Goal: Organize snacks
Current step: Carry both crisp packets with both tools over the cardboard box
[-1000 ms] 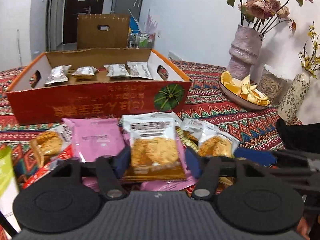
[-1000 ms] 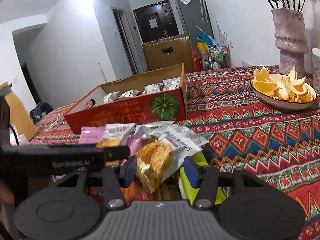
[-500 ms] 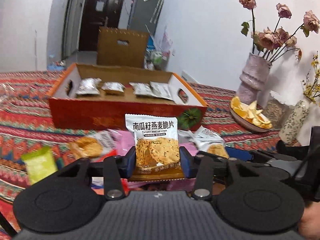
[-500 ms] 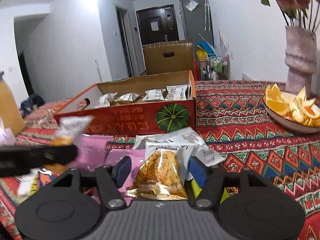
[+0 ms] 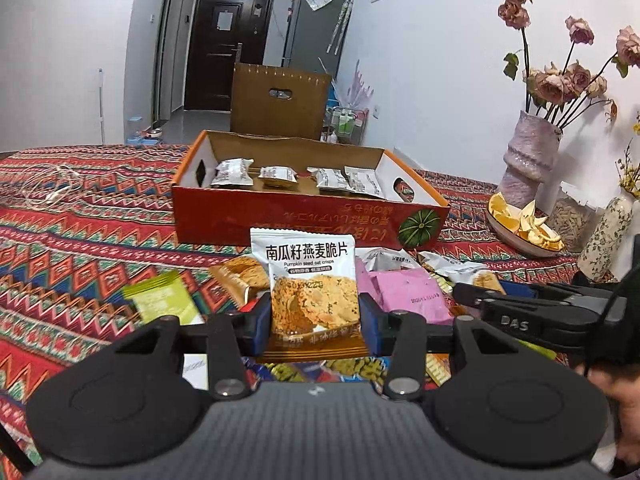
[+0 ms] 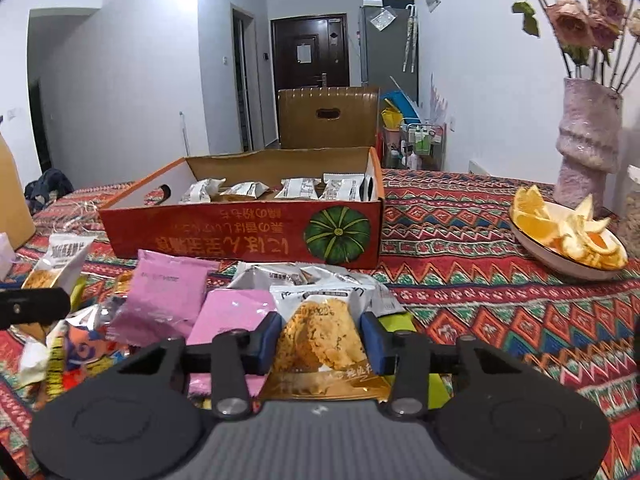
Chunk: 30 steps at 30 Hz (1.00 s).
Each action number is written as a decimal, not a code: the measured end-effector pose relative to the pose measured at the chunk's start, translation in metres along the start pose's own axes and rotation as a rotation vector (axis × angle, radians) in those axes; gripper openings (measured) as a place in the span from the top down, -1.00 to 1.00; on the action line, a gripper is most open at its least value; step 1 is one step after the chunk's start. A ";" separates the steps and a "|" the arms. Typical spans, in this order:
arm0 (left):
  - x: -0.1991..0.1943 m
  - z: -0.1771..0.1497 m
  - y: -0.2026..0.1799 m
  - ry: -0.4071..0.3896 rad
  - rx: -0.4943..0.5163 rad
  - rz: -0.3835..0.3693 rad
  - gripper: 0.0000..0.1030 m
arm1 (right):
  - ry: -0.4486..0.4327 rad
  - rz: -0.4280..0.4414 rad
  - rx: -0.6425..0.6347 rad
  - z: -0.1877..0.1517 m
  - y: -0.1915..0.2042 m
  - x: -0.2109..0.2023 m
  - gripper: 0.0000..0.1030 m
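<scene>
My left gripper [image 5: 316,320] is shut on a white and orange oat crisp packet [image 5: 310,276], holding it upright above the snack pile. Behind it stands the red cardboard box [image 5: 280,220] with several silver packets [image 5: 276,174] along its back wall. My right gripper [image 6: 320,340] is low over the pile. Its jaws are closing on a second oat crisp packet [image 6: 320,332], and the blue pads [image 6: 268,338] touch its sides. Pink packets [image 6: 168,292] and silver ones lie loose between this gripper and the box [image 6: 240,236].
A bowl of orange pieces [image 6: 532,248] and a pink vase [image 6: 588,148] stand on the right of the patterned cloth. A green packet [image 5: 160,300] lies left of the pile. A brown carton [image 5: 280,104] stands behind the table. A person's hand [image 5: 624,396] shows at the right edge.
My left gripper closed on the oat crisp packet and raised it off the pile. My right gripper's jaws drew in onto the second crisp packet.
</scene>
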<state>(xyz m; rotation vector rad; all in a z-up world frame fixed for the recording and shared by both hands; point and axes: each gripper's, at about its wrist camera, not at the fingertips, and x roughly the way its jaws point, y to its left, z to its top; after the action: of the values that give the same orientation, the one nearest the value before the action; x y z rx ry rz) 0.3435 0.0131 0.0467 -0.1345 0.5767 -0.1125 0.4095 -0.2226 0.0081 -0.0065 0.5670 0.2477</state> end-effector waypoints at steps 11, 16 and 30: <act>-0.074 -0.030 0.001 -0.048 -0.010 0.032 0.13 | -0.083 0.067 -0.056 -0.018 0.033 -0.101 0.17; -0.110 -0.052 0.004 -0.061 -0.016 0.049 0.13 | -0.088 0.097 -0.067 -0.037 0.048 -0.137 0.17; -0.178 -0.081 0.008 -0.092 -0.029 0.029 0.13 | -0.146 0.108 -0.092 -0.067 0.070 -0.215 0.17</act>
<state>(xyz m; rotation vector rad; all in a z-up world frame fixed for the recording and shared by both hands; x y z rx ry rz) 0.1509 0.0386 0.0737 -0.1583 0.4879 -0.0699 0.1825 -0.2090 0.0696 -0.0463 0.4109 0.3761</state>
